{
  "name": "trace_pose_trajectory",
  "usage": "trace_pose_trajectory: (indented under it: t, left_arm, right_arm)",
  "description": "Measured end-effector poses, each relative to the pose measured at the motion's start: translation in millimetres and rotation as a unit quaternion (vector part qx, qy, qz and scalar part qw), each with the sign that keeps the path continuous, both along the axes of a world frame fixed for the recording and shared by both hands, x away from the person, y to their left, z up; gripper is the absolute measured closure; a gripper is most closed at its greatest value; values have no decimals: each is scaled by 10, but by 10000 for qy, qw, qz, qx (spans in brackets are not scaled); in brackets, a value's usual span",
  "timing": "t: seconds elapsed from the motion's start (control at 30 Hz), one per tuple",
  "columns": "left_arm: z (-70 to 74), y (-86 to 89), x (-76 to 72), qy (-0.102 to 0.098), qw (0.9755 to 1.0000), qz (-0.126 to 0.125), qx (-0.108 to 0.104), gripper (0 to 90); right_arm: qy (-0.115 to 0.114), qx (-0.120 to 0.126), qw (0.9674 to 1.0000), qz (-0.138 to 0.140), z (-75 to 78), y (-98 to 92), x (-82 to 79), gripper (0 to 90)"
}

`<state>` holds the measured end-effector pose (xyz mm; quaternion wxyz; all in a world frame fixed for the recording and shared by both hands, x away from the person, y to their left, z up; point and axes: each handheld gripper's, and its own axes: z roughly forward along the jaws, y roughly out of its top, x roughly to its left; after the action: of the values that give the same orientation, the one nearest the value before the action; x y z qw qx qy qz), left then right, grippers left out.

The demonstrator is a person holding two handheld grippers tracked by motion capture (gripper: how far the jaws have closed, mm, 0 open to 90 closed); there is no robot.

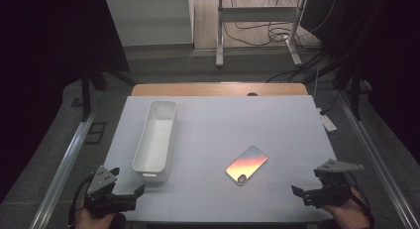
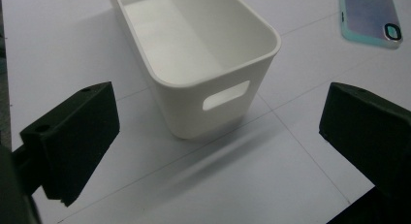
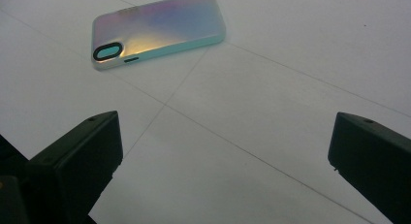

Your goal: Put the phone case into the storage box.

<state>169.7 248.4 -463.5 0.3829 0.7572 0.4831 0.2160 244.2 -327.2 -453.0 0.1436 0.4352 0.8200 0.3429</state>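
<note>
Lying flat on the worktop (image 1: 277, 120), right of its centre and toward the near edge, the phone case (image 1: 246, 164) is showing its iridescent back face upward, with the camera cutout at its near end. It is sitting askew to the worktop edges, and nothing is touching it.

The white bin (image 1: 156, 140) is standing upright in the left half of the worktop, its long axis running from the near edge toward the far edge. It is sitting empty, with a handle slot in its near end wall. Bin and phone case are resting well apart.

The left tool (image 1: 141, 189) is hovering at the near left corner of the worktop, just beside the near end of the bin, its jaws spread wide and gripping nothing. In the left gripper view the bin (image 2: 194, 64) is sitting between and beyond the jaws, with the phone case (image 2: 371, 15) off toward the upper right.

The right tool (image 1: 297, 190) is hovering at the near right corner, jaws likewise spread wide and empty. In the right gripper view the phone case (image 3: 160, 27) is lying ahead and to the left, clear of both jaws.
</note>
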Motion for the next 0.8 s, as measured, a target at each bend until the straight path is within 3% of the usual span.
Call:
trace_pose_trajectory:
  t: [0.8]
  left_arm:
    - [-3,1,4,-6,10000,-18,7,14]
  right_arm:
    - [35,23,9995,321,8,179,124,0]
